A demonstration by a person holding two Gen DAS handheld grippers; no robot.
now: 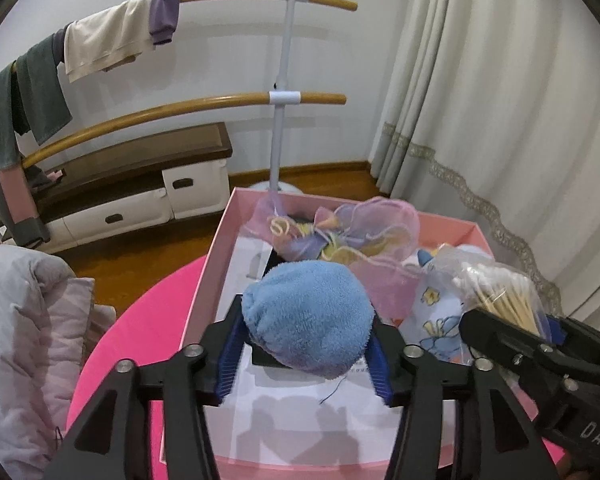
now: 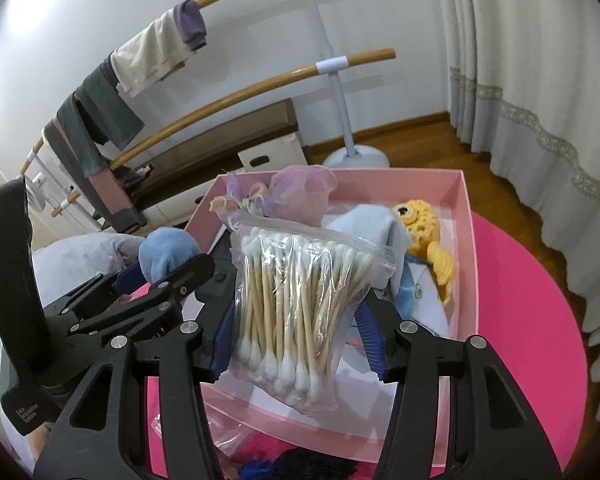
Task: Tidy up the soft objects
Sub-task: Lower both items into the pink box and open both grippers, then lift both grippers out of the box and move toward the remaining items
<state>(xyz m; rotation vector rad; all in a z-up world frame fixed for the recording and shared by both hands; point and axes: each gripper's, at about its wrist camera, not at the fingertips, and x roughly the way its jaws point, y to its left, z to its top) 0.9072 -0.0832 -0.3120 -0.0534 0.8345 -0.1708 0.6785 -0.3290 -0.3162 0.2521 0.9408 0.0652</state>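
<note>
Blue terry bundle [image 1: 308,316] sits between the left tool's [image 1: 302,356] pads over the pink box [image 1: 210,276]; whether they press it is unclear. The right tool [image 2: 296,328] pinches a clear bag of cotton swabs [image 2: 296,304], sticks running upright, its bottom hiding the box floor.

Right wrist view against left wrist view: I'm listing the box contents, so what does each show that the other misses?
Only the right wrist view shows the yellow crocheted fish toy in the far right of the pink cardboard box.

Only the left wrist view shows the pale quilted blanket beside the table.

Both show the fluffy blue towel bundle, the clear zip bag of cotton swabs and the sheer pink organza pouch.
</note>
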